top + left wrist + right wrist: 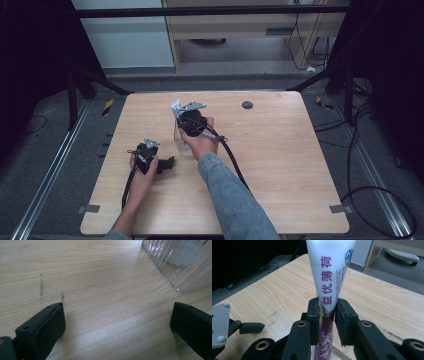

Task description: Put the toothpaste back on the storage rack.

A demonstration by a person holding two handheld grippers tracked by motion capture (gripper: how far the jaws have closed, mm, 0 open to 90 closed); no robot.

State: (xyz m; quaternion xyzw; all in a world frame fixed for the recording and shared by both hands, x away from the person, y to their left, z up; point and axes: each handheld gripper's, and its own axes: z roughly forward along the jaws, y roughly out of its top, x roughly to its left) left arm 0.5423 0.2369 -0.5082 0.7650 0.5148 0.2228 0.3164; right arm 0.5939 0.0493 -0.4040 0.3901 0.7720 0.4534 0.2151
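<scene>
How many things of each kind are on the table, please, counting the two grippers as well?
Grippers: 2, the left gripper open, the right gripper shut on the tube
White and purple tube: 1
Clear ribbed glass container: 1
Dark round disc: 1
Total: 5

one light wooden bench [280, 165]. two black hand-held grippers, the left gripper [170, 163] and the right gripper [328, 315], each with two black fingers [47, 325]. one white and purple squeeze tube with printed lettering [330, 272]. one clear ribbed glass container [180, 262]. one small dark round disc [247, 105] on the bench.
</scene>
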